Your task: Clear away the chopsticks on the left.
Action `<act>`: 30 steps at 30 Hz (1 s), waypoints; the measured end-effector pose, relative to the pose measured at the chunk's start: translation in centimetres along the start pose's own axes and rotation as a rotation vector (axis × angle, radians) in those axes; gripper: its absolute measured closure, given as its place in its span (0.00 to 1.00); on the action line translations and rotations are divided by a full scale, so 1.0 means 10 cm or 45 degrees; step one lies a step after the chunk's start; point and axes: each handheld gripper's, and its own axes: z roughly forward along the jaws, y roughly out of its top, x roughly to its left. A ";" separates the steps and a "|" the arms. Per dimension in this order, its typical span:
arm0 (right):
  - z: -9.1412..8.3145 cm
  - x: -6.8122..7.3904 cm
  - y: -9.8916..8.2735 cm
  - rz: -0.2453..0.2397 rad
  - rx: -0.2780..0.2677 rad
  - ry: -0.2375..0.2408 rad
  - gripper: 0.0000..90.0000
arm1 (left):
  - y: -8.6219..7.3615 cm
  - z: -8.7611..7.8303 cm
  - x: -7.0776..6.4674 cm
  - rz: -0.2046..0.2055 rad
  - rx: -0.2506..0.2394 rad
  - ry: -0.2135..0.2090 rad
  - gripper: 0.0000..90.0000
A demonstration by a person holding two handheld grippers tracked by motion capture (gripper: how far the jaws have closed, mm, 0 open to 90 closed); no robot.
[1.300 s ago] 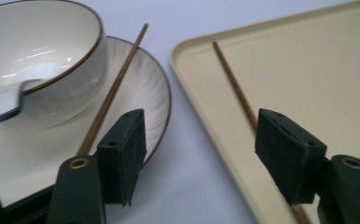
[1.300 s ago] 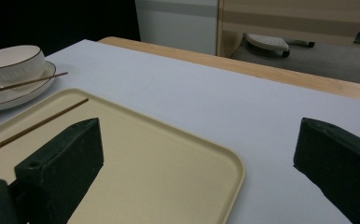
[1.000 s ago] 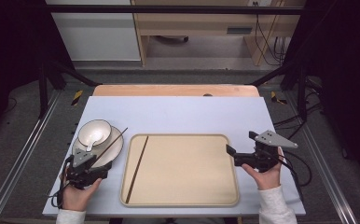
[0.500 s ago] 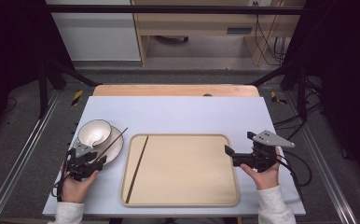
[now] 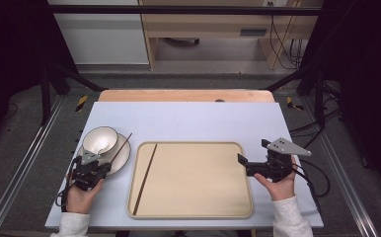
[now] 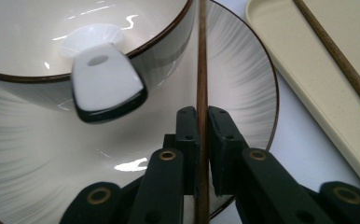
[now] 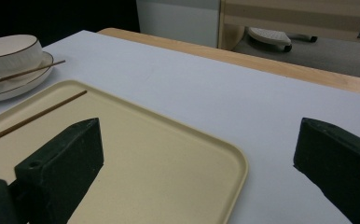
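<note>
Chopstick (image 6: 202, 84) is what we see pinched between the jaws of the left gripper (image 6: 202, 135), which have just been closing onto it; the thin brown stick runs straight up between the two black pads and on across the plate (image 6: 243, 79), passing just beside the bowl (image 6: 169, 51). In the high view we find the left gripper (image 5: 95, 169) at the near edge of the plate (image 5: 122, 157), at the left end of the table (image 5: 188, 118), with the bowl (image 5: 100, 140) sitting on that plate and the gripped chopstick (image 5: 122, 146) slanting up and to the right over the plate's rim. Inside the bowl, in the left gripper view, we see a white spoon (image 6: 104, 81) whose handle hangs out over the bowl's rim. Moving right, we come to the beige tray (image 5: 228, 207) in the middle of the table, and a second chopstick (image 5: 145, 178) lies along its left side, well apart from the first. Farther right, we see the right gripper (image 5: 242, 163) held at the tray's right edge, its jaws spread wide with nothing between them; in the right gripper view its two black jaws stand far apart over the tray (image 7: 206, 149) and the pale table (image 7: 215, 88).
</note>
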 end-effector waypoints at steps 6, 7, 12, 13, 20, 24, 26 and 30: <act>-0.01 0.00 0.00 0.004 -0.005 0.002 0.02 | 0.02 -0.03 -0.08 0.000 -0.015 -0.013 0.93; -0.01 0.00 0.00 0.004 -0.005 0.002 0.02 | 0.02 -0.03 -0.08 0.000 -0.015 -0.013 0.93; -0.02 -0.01 0.01 0.001 -0.009 -0.003 0.02 | 0.07 -0.14 -0.22 -0.006 -0.071 -0.003 0.93; -0.03 -0.01 0.01 0.002 -0.008 -0.004 0.02 | 0.08 -0.15 -0.26 -0.023 -0.087 -0.006 0.94; -0.03 -0.01 0.01 0.006 -0.011 -0.005 0.02 | 0.11 -0.22 -0.49 -0.043 -0.151 0.010 0.94; -0.05 -0.02 0.01 0.005 -0.014 -0.006 0.02 | 0.12 -0.24 -0.61 -0.065 -0.177 0.023 0.93; -0.05 -0.02 0.01 0.008 -0.016 -0.007 0.02 | 0.12 -0.26 -0.67 -0.074 -0.189 0.034 0.94; -0.05 -0.02 0.01 0.008 -0.019 -0.010 0.02 | 0.11 -0.26 -0.79 -0.091 -0.211 0.051 0.94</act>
